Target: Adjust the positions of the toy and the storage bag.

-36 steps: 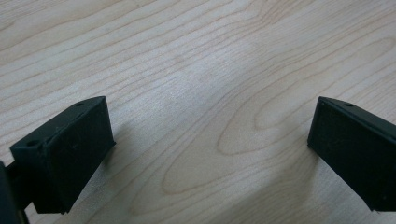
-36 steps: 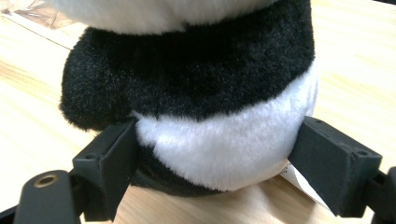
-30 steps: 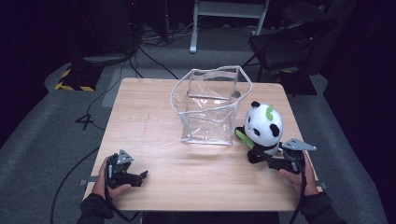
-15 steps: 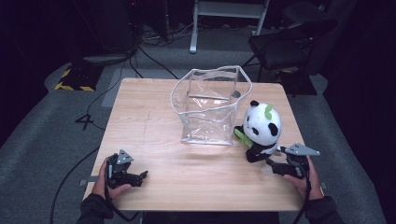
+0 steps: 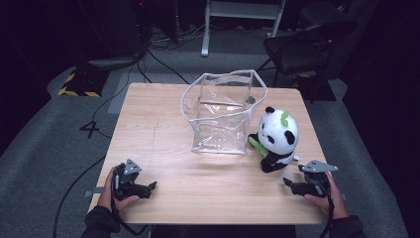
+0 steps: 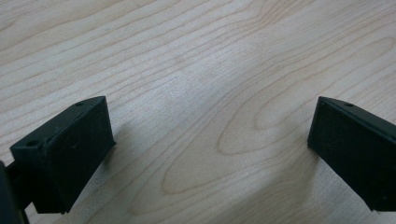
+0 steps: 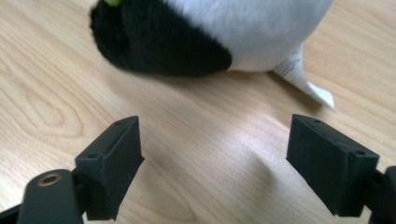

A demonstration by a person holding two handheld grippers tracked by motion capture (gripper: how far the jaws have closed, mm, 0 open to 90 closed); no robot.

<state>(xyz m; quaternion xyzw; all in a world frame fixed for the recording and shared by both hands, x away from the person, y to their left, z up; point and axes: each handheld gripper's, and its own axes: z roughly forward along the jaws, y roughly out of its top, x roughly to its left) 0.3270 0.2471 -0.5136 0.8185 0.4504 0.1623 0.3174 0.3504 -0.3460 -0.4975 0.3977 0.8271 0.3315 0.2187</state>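
Table [image 5: 163,148]: pale wood with wavy grain and a matt, smooth top; squarish, with rounded corners.
Panda [image 5: 277,139]: a soft plush toy, round white head and body, black ears and limbs, a green leaf on its head and a green stalk at its front. It sits upright at the right side of the table, touching the bag's right wall. In the right gripper view its black fuzzy foot and white belly [image 7: 224,28] show, with a creased white fabric label [image 7: 303,74] sticking out beneath it and lying flat on the wood.
Bag [image 5: 223,114]: clear, glossy plastic, boxy with a wide open mouth and a wavy white-edged rim; it stands at the table's middle, toward the far edge.
Right gripper [image 5: 292,186]: black, blocky angular jaws spread apart with nothing between them, low over the wood just in front of the panda, not touching it.
Left gripper [image 5: 148,187]: the same matt black wedge-shaped jaws, spread wide, on bare wood at the near left corner, well apart from the panda.
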